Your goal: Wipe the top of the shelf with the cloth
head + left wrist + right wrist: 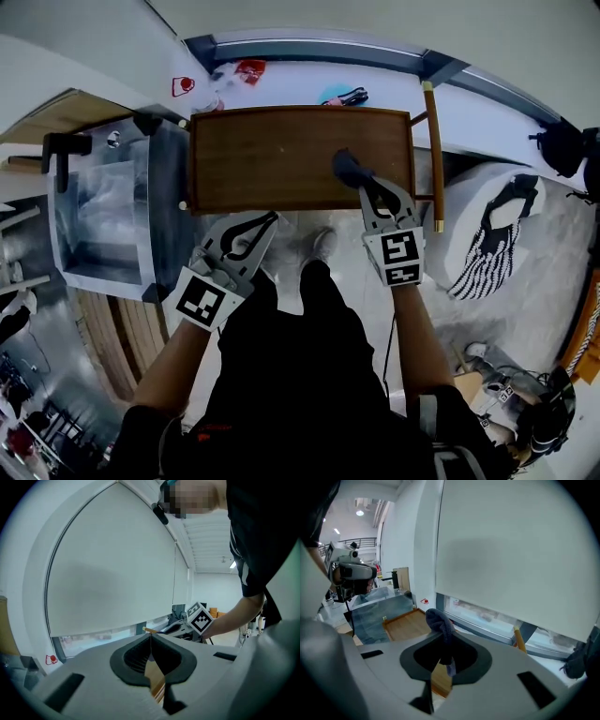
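Cloth: dark and bunched, pinched between the closed jaws of the right gripper. It is held over the right front part of the shelf top; contact cannot be confirmed.
Shelf top: brown wood, bare, edged by a raised rim.
Left gripper: jaws brought together on nothing, held off the front edge.
Step, as judged: a wiping stroke is being set up or made.
Next move, as judged: the cloth is to be pressed down and drawn leftward across the board.
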Demonstrator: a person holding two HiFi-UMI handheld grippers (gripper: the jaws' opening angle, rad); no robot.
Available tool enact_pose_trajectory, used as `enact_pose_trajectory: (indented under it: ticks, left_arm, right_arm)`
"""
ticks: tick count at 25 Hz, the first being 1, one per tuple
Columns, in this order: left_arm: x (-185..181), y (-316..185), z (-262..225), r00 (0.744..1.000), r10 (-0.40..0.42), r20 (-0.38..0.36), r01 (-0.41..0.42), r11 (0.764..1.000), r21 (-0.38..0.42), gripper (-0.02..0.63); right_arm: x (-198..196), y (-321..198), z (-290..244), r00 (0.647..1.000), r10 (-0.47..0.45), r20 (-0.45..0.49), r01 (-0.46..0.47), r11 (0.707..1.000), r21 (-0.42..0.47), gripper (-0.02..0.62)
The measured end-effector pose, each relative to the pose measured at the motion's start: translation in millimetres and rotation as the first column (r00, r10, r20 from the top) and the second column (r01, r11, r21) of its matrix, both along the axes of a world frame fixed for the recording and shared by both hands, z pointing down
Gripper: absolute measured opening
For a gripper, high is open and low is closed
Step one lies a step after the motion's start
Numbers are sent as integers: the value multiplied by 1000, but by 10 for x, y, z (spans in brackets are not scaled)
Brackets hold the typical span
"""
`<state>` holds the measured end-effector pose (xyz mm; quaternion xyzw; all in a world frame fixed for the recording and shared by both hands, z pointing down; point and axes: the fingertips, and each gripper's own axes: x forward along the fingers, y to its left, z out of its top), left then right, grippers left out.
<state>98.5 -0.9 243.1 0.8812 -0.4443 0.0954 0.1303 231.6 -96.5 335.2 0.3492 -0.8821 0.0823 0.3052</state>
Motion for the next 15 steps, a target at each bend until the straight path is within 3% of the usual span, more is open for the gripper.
enact_pose_trajectory:
  ticks: [15]
  left_arm:
    - [-691,347,-585,995,-98,-5,98,990,107,25]
  right_arm:
    - [-709,424,-865,994,-93,65,90,994,55,43]
